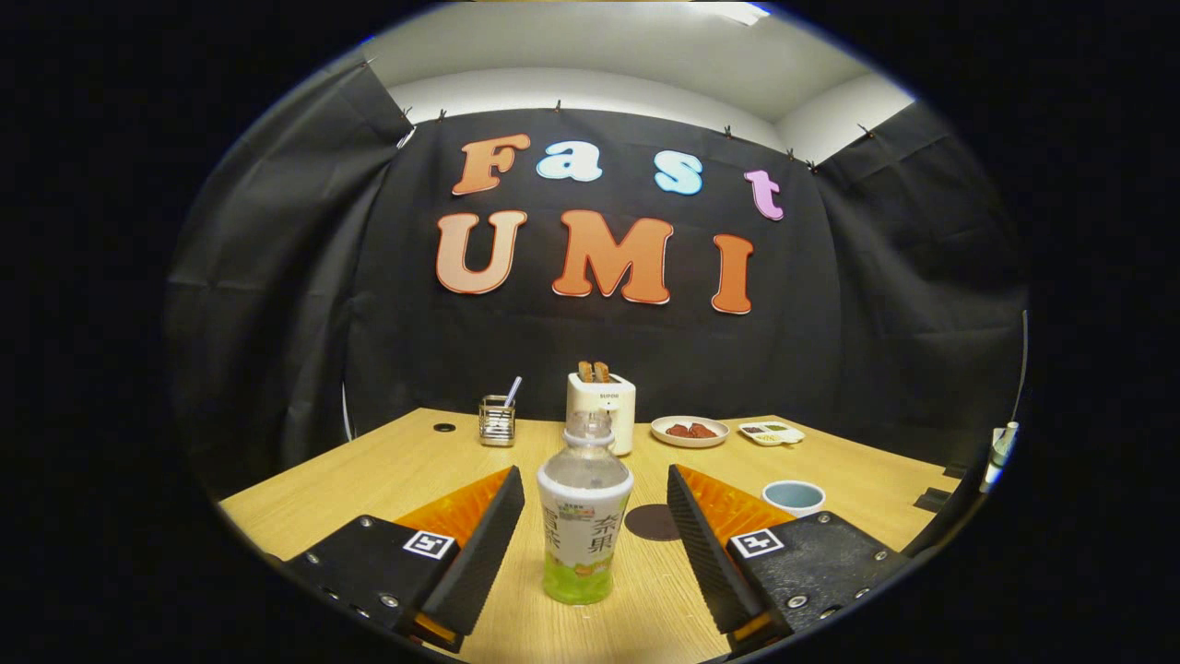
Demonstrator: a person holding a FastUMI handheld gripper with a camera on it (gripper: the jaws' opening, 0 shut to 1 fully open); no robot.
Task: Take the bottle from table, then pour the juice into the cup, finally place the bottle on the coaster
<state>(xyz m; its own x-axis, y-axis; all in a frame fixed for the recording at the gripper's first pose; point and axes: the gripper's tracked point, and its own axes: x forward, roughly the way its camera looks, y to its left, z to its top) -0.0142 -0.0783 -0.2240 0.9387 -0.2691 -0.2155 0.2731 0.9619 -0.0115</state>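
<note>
Straddling bottle (584,516), claw (595,530) wide open, untouching

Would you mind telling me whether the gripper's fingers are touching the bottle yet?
Apart. The gripper view shows the bottle standing upright between the open gripper, with bare table visible on both sides.

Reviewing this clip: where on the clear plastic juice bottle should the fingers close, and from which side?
Grip the clear plastic juice bottle across its labelled middle, coming straight on and level. It stands upright between the open gripper fingers, touching neither; the round, straight-sided body there suits the flat ribbed pads better than the narrow neck would.
</note>
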